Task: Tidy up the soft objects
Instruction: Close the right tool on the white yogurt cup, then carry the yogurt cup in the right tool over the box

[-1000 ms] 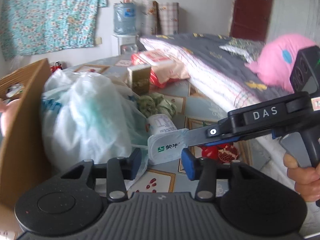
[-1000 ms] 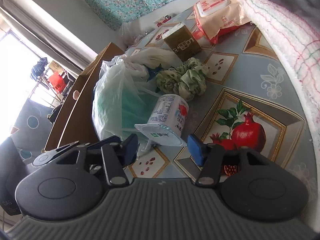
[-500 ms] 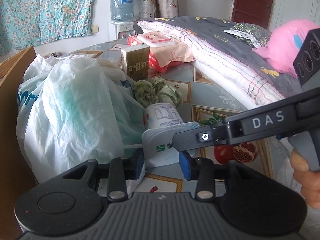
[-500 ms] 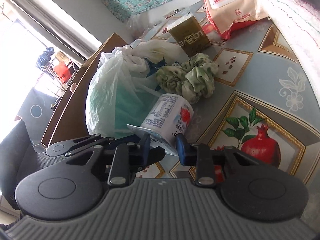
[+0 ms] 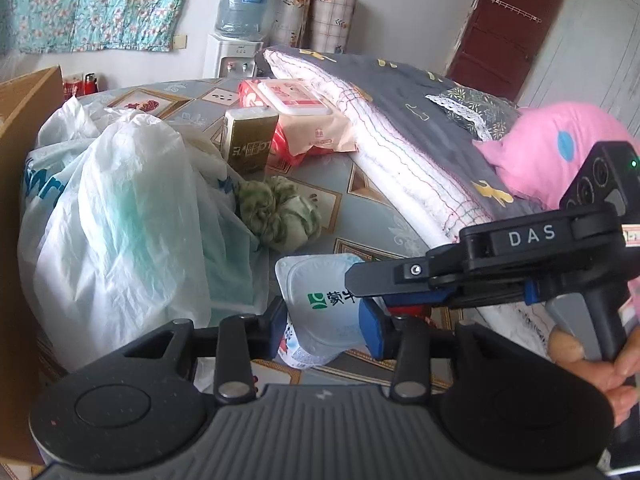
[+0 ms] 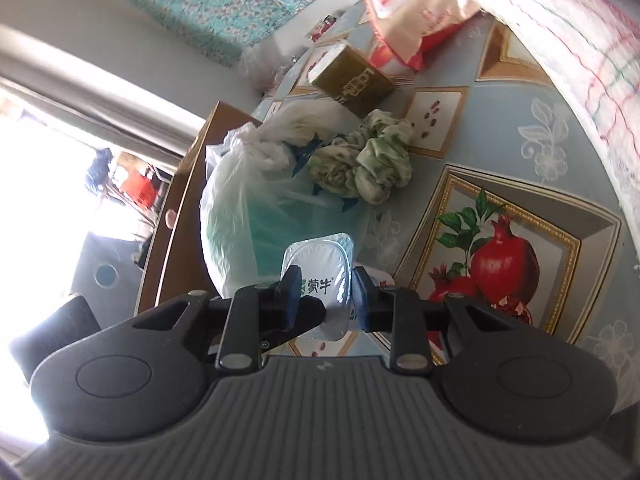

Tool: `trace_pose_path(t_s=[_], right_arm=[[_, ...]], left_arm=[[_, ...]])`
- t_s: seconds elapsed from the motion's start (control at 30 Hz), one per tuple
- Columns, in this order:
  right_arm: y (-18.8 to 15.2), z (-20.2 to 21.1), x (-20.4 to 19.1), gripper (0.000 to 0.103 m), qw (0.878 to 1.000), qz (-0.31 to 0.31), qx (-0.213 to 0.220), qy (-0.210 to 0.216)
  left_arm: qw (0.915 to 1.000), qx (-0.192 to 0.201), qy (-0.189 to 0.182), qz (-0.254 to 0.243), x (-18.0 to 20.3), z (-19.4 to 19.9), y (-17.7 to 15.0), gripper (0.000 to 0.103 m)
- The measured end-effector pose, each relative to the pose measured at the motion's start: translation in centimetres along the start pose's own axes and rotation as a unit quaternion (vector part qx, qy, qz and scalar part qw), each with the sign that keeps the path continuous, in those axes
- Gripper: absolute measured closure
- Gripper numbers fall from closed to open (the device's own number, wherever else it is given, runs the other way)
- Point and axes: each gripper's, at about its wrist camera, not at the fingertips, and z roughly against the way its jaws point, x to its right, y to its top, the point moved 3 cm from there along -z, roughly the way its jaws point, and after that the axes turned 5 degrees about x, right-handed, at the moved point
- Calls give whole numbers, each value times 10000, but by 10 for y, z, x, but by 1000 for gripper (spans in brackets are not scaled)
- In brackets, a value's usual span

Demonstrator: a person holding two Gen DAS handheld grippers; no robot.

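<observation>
Cup (image 5: 320, 304), white foil lid, green logo

Daylight blows out the window (image 6: 60, 184); fisheye edges bend, right-wrist view slightly blurred.

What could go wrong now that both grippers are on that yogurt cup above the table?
The yogurt cup is thin and foil-lidded; with the left gripper and right gripper both squeezing it, it could buckle or the lid could burst.

If one lets go unevenly, the cup may drop onto the white plastic bag or green cloth and soil them.
</observation>
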Motion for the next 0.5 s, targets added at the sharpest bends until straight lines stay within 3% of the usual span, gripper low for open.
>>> trace_pose_path(t_s=[0.3, 0.5], right_arm=[[-1, 6, -9, 78, 10000, -72, -9, -38], [-1, 26, -44, 78, 9998, 161, 113, 99]], left_arm=[[9997, -50, 133, 203, 4, 0, 3, 61], [9992, 258, 79, 289, 9, 34, 10, 61]])
